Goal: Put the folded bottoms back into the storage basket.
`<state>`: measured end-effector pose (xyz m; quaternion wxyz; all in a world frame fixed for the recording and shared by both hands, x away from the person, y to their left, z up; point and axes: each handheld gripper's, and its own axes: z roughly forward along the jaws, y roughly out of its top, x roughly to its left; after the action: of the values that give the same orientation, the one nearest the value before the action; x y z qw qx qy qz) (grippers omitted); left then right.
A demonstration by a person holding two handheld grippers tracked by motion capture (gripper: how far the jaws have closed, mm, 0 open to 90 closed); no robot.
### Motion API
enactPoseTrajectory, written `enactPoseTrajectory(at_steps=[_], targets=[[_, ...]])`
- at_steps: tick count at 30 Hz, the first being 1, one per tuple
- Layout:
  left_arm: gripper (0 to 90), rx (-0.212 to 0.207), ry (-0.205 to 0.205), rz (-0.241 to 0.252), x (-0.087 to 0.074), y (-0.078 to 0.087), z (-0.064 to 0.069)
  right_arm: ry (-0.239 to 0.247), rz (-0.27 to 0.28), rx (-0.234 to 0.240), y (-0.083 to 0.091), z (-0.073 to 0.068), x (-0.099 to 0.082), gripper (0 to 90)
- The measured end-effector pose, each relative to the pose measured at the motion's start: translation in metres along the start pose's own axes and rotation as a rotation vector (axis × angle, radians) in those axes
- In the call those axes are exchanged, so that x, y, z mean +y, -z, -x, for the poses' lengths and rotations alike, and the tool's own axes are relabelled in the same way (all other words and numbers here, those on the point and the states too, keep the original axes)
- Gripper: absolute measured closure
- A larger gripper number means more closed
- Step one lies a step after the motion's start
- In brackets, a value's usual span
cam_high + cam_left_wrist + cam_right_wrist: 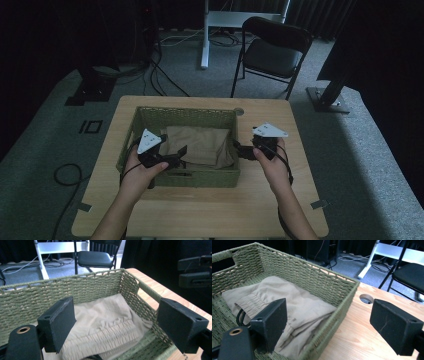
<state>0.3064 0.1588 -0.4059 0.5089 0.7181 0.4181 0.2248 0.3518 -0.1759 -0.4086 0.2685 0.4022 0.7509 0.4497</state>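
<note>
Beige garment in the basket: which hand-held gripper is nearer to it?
Left. The left hand-held gripper hangs inside the basket over the beige garment; the right hand-held gripper straddles the basket's right wall.

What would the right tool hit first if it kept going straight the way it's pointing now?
Most likely the green woven basket's near wall: the right tool has its jaws open to either side of that rim. Just past it lies the folded beige cloth. Depth is hard to judge, so it might clear the rim.
</note>
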Motion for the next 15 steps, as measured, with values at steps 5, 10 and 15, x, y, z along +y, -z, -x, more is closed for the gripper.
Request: enactPoseTrajectory(at_steps=[5,10,15], targets=[[16.2,-0.002,-0.017,0.003,-0.008,0.005,0.007,-0.019,0.013,-0.014,0.012,0.007,-0.009,13.8],[16.1,-0.041,0.002,0.009,-0.018,0.011,0.015,-0.015,0.009,-0.033,0.023,0.014,-0.025,13.8],[16.1,-0.039,0.001,0.021,-0.023,0.017,0.018,-0.026,-0.002,-0.046,0.028,0.019,-0.037,13.8]])
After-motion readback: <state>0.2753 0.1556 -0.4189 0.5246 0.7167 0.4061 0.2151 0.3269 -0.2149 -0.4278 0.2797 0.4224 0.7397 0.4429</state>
